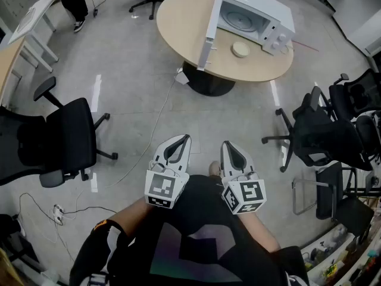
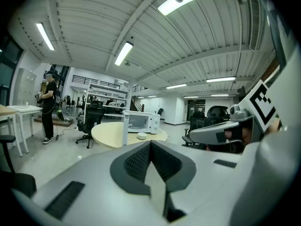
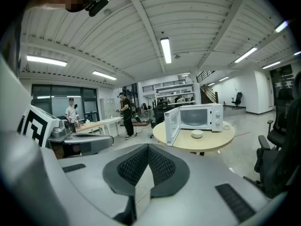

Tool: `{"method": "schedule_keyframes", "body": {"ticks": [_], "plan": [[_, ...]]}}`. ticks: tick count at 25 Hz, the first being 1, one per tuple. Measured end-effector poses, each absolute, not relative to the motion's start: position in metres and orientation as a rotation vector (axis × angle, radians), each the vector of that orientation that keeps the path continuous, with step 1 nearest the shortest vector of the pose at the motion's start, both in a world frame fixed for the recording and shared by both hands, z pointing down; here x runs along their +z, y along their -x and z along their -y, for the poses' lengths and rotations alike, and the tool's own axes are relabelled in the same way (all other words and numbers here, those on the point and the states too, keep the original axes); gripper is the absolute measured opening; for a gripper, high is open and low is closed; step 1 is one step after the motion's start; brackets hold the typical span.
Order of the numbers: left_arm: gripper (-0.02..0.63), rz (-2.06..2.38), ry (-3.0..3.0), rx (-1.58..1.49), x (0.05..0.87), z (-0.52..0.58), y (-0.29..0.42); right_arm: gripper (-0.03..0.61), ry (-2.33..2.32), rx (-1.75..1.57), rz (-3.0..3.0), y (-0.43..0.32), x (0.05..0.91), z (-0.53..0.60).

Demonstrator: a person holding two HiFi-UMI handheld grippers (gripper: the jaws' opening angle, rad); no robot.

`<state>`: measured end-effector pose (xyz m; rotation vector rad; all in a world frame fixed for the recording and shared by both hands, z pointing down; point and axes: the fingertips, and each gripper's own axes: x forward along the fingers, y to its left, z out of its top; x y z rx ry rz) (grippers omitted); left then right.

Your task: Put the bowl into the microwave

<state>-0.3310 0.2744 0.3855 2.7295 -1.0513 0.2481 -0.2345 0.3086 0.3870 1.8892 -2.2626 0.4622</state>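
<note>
A small white bowl [image 1: 240, 49] sits on the round beige table [image 1: 178, 28], just in front of the white microwave [image 1: 262, 16], whose door [image 1: 209, 34] hangs open to the left. The bowl [image 3: 197, 134] and microwave [image 3: 200, 117] show far off in the right gripper view, and smaller in the left gripper view as bowl [image 2: 142, 136] and microwave [image 2: 141, 121]. My left gripper [image 1: 180, 143] and right gripper [image 1: 231, 149] are held close to my body, far from the table. Both have their jaws pressed together with nothing between them.
Black office chairs stand at the left [image 1: 65, 139] and right [image 1: 324, 133] of the floor between me and the table. A cable [image 1: 149, 136] runs across the floor. A person [image 3: 125, 114] stands by desks in the distance.
</note>
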Motion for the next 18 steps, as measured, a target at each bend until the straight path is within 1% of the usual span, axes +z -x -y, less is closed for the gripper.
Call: {"method": "schedule_keyframes", "body": {"ticks": [18], "plan": [[0.046, 1.1, -2.655, 0.3, 0.411, -0.28, 0.352, 0.015, -1.773, 0.54, 2.291, 0.257, 0.415, -0.307]]}}
